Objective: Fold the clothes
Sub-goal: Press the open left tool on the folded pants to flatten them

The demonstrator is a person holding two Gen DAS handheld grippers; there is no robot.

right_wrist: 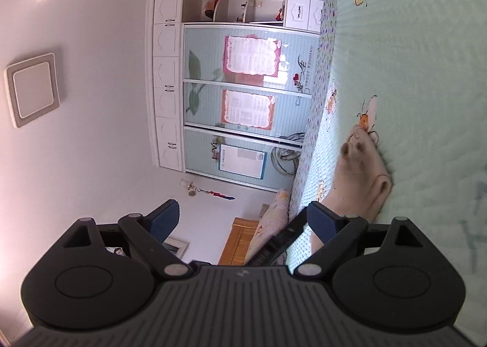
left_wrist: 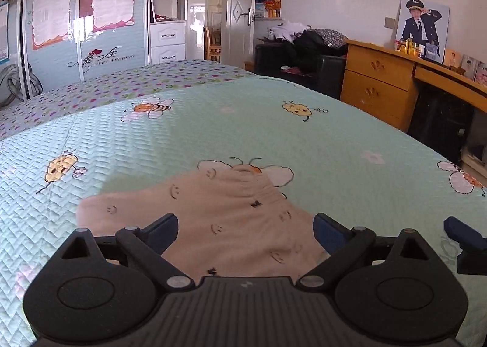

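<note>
Garment [left_wrist: 231,219] (pink) lies beneath spread left hand-held gripper [left_wrist: 246,230].

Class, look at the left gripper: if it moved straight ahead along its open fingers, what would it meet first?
Probably the pink garment, spread flat on the green bedspread directly ahead of the open left gripper. Depth is uncertain here.

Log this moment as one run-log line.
left gripper: open, over pink garment | right gripper: open, rolled sideways, holding nothing | garment: flat on green bedspread, unfolded
</note>
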